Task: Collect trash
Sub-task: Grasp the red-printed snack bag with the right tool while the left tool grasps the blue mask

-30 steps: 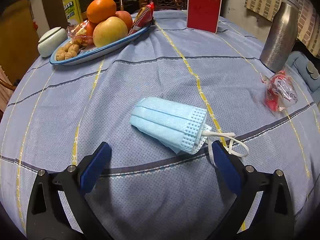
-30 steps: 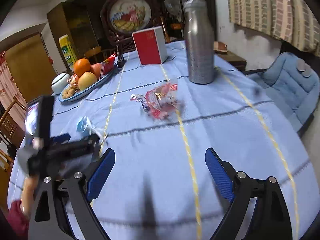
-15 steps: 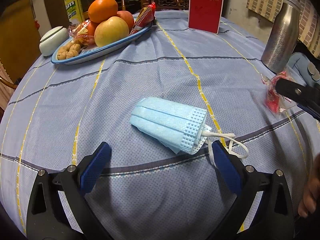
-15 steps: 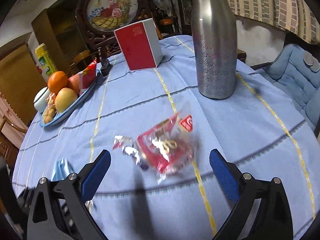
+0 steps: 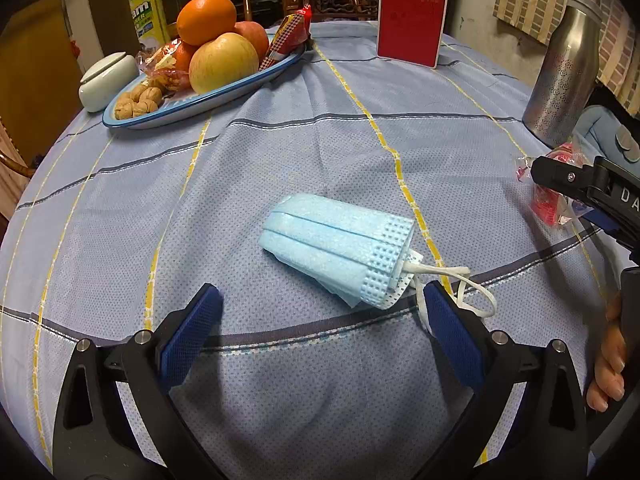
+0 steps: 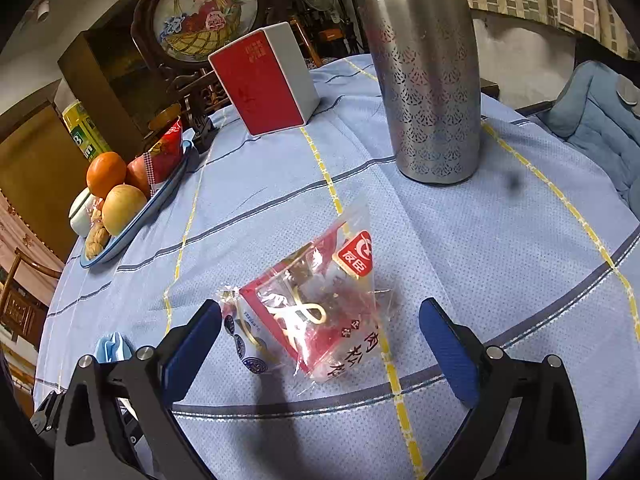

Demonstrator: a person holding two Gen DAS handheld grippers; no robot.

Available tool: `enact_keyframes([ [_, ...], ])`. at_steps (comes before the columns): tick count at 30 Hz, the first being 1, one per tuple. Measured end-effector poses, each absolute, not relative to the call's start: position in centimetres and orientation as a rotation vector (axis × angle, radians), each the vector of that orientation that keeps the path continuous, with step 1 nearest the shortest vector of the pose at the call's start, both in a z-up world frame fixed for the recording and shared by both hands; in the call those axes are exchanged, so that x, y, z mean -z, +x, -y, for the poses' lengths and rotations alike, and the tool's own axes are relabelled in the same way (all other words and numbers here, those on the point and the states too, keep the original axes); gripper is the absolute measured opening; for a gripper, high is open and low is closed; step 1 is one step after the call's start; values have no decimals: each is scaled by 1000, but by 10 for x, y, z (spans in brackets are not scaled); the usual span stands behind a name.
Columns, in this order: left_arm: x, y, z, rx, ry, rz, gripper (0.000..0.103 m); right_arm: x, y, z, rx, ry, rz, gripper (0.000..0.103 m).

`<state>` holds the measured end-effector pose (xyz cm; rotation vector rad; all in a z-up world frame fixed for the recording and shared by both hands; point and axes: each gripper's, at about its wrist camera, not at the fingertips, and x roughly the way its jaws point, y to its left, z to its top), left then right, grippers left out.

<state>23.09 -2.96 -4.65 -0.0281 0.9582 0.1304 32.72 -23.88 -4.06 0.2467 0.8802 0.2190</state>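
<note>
A folded blue face mask (image 5: 340, 244) with white ear loops lies on the blue tablecloth just ahead of my left gripper (image 5: 320, 332), which is open and empty; the mask sits between and slightly beyond its fingertips. A crumpled red and clear snack wrapper (image 6: 316, 304) lies between the open fingers of my right gripper (image 6: 320, 344), not gripped. The wrapper also shows in the left wrist view (image 5: 554, 200), partly hidden by the right gripper's black body. The mask's edge shows in the right wrist view (image 6: 114, 346).
A blue-rimmed plate (image 5: 224, 94) with fruit, walnuts and snack packets stands far left. A red and white box (image 5: 412, 20) stands at the back, a steel flask (image 6: 424, 76) at the right, a white lidded jar (image 5: 106, 80) by the plate. A blue cushioned chair (image 6: 592, 120) is beyond the table's right edge.
My right gripper has moved forward to the snack wrapper, which now lies between its fingers. It has entered the left wrist view at the right. My left gripper has barely moved.
</note>
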Motion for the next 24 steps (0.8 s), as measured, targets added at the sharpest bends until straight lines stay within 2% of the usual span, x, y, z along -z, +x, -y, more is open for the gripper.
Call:
enact_keyframes([
  [10,46,231,29,-131,-28,-958,98,32,324,230,-263,203,-823,95],
  [11,46,231,30,-131,-28,-958,98,32,324,229,-273,201,-827,92],
  [13,46,231,29,-131,-28,-958,98,35,327,229,-291,206,-851,79],
  [15,46,231,29,-131,-28,-958,98,39,330,231,-296,212,-875,44],
  [16,46,231,29,-131,-28,-958,98,39,329,234,-291,218,-875,39],
  [24,42,230,31,-65,-37,-980,97,33,322,248,-231,219,-826,38],
])
